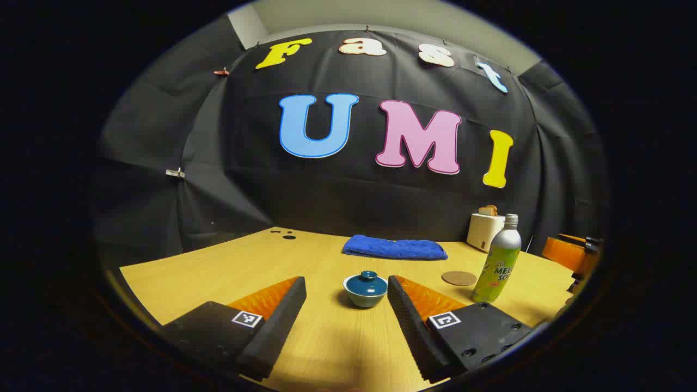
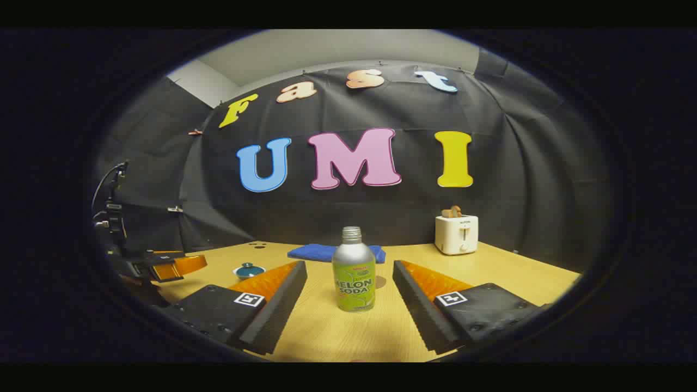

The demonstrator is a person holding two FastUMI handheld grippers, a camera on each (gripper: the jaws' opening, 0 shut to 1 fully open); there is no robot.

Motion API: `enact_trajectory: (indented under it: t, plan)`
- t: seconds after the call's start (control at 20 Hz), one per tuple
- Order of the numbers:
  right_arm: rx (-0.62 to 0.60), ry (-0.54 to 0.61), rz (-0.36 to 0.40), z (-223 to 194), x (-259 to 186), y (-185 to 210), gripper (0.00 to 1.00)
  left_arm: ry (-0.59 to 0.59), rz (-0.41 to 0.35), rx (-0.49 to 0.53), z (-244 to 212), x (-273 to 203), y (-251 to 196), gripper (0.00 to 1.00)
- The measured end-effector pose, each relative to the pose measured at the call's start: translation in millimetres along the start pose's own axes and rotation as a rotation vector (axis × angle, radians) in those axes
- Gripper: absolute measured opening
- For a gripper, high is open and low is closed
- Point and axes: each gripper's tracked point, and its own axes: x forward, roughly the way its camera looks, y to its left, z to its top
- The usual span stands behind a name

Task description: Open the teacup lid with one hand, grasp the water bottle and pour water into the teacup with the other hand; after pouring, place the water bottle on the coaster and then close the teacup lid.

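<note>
Teacup (image 1: pixel 365 293) sits dead ahead of the left claw (image 1: pixel 346 316), just past its wide-apart fingers, lid (image 1: pixel 368 281) still on. Looks like glazed ceramic, so slick and chippable; I'd pinch the little knob on top, gently. Can't tell what's inside with the lid down. Over on the other side, the water bottle (image 2: pixel 354 271) stands upright on the worktop (image 2: pixel 326 332) right between the right claw's (image 2: pixel 349 310) spread fingers, not touched yet. Metal body, probably smooth and a bit heavy if full, so grab mid-body. Coaster (image 1: pixel 459 278) lies bare beyond the cup, beside the bottle.
</note>
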Motion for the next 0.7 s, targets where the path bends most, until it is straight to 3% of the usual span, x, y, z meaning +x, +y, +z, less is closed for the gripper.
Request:
enact_trajectory:
  t: [0.25,0.7]
  plan:
    - [0.007,-0.029,-0.026,15.2,7.2,-9.7,0.98,-0.069,-0.061,0.078,26.4,12.0,-27.6,0.95]
    - [0.009,0.004,-0.019,6.1,19.2,-3.8,0.98,-0.001,-0.094,0.023,12.5,45.1,-25.2,0.96]
